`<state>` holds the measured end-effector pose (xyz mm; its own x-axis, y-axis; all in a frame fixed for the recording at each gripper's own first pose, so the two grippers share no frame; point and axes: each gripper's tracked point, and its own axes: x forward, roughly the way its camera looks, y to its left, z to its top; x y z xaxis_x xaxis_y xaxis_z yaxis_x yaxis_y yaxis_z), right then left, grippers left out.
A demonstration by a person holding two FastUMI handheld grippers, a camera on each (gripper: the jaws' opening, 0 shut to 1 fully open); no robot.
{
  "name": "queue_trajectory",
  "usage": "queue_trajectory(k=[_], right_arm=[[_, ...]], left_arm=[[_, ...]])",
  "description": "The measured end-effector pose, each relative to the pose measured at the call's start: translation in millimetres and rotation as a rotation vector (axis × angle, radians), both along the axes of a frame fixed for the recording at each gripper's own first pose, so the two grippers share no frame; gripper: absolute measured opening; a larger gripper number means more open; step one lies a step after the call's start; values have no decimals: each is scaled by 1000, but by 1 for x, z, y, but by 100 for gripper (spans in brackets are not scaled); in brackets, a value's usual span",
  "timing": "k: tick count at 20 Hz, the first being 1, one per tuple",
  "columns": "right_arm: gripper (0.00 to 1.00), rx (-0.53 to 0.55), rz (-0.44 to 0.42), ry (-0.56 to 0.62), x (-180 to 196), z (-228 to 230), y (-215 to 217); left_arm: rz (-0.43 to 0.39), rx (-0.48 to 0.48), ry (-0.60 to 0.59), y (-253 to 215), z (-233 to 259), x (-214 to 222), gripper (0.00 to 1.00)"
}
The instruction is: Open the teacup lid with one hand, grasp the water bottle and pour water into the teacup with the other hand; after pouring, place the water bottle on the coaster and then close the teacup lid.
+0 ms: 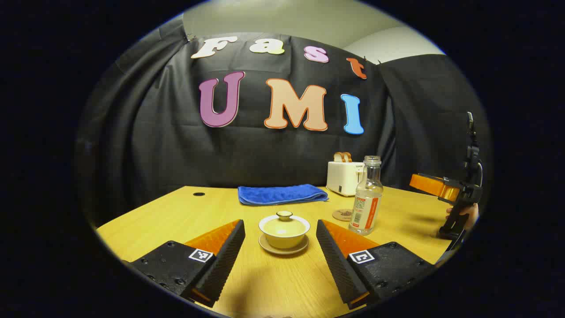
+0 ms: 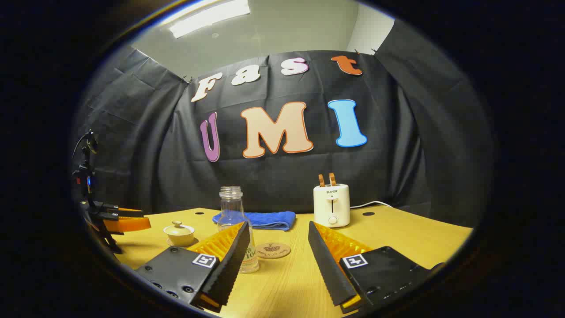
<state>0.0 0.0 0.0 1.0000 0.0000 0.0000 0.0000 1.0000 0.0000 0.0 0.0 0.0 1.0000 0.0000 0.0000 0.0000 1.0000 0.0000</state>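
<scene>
Both tongs gape empty over the worktop (image 1: 145,221), the left tongs (image 1: 280,247) facing the lidded teacup (image 1: 284,230), the right tongs (image 2: 276,256) beside the uncapped water bottle (image 2: 232,212), which a careless nudge could topple and spill.

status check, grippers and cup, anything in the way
Left gripper open, lined up on teacup, lid on. Right gripper open, empty, near bottle. Coaster bare. Nothing blocking.

On the table (image 1: 145,221), the teacup (image 1: 284,232) sits left of the bottle (image 1: 366,198), coaster (image 1: 342,215) between, towel (image 1: 281,194) and toaster (image 1: 343,176) behind.
</scene>
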Motion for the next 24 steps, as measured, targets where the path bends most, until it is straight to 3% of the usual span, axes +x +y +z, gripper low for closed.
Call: queue_trajectory(k=[3, 5, 6, 11, 12, 15, 16, 24], right_arm=[[87, -2, 5, 19, 4, -6, 2], [83, -7, 6, 23, 3, -7, 2], [91, -11, 4, 23, 4, -8, 2], [83, -28, 4, 56, 6, -14, 4], [87, -32, 6, 65, 7, -17, 5], [83, -50, 7, 94, 10, -25, 6], [87, -55, 9, 103, 11, -28, 7], [91, -53, -3, 121, 10, -32, 3]], left_arm=[[2, 23, -1, -3, 0, 1, 93], [-3, 24, 1, -5, 0, 1, 95], [-1, 25, 2, -5, -1, 3, 95], [9, 25, 3, -4, -1, 3, 96], [12, 25, 1, -3, -1, 3, 96], [23, 26, 2, -3, -1, 5, 96], [35, 26, 2, -1, -2, 6, 96], [38, 26, 7, -2, -4, 5, 96]])
